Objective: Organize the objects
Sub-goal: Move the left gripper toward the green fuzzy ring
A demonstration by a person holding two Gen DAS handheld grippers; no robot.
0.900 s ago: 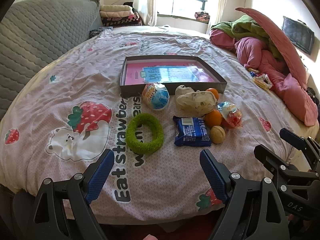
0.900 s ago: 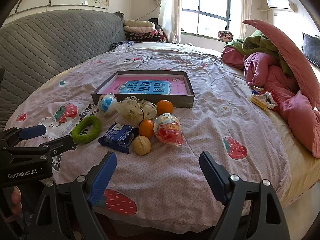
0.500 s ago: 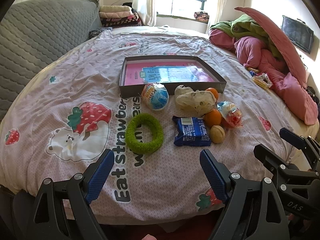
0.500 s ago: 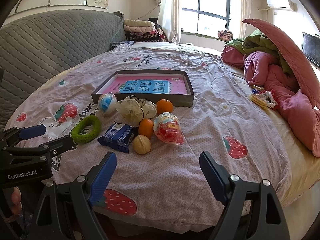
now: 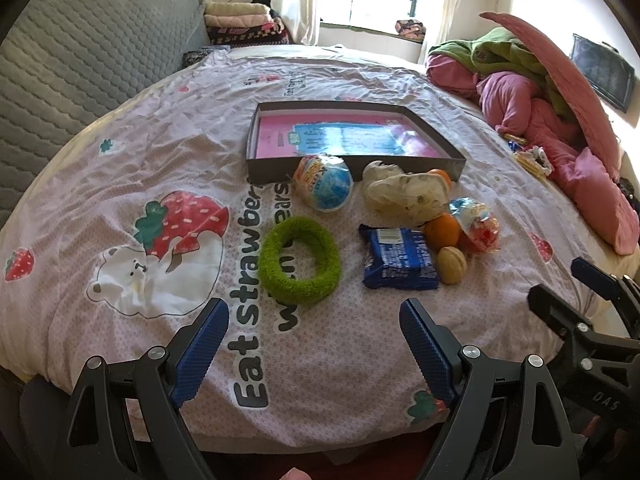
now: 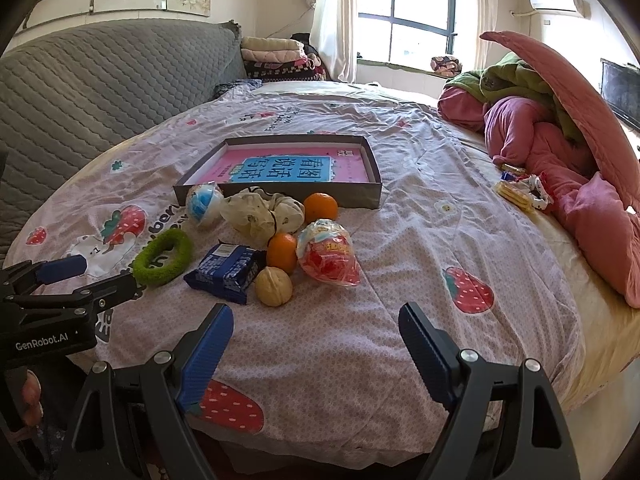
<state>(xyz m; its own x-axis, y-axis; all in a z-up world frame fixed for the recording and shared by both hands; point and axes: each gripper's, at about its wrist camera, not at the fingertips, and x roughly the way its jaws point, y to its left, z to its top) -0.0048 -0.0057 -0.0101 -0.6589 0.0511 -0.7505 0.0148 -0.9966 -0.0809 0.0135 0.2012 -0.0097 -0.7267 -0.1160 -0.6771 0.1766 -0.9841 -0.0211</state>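
Objects for sorting sit in a loose cluster on the bed (image 5: pixel 120 168), toward its near edge, just in front of the shallow box (image 5: pixel 352 168), which lies mid-bed and holds only a pink-and-blue printed sheet. Nothing from the cluster is in it yet.

Largest down: cream scrunchie-like fabric bundle (image 5: pixel 404 194) touching the box's near wall; green fuzzy ring (image 5: pixel 299 255) at the cluster's left, nearest the left tongs; blue snack pack (image 5: pixel 398 258) just right of the ring; blue-white capsule ball (image 5: pixel 326 184) against the box's near wall; red wrapped toy (image 6: pixel 328 258) at the right end; two oranges, one (image 6: pixel 320 207) by the box wall, one (image 6: pixel 282 250) touching the red toy; walnut (image 6: pixel 274 286) nearest the bed's near edge.

Left tongs (image 5: pixel 314 354) open wide, empty, hanging over the near edge, roughly lined up with ring and snack pack. Right tongs (image 6: pixel 316 354) also spread, empty, over the near edge, short of the walnut.

Change against the earlier frames: practically none. Both tongs hold the same pose, no item has shifted. Judgement: task not started, pre-grasp pause; likely first picks are the ring on the left and the walnut or orange on the right.
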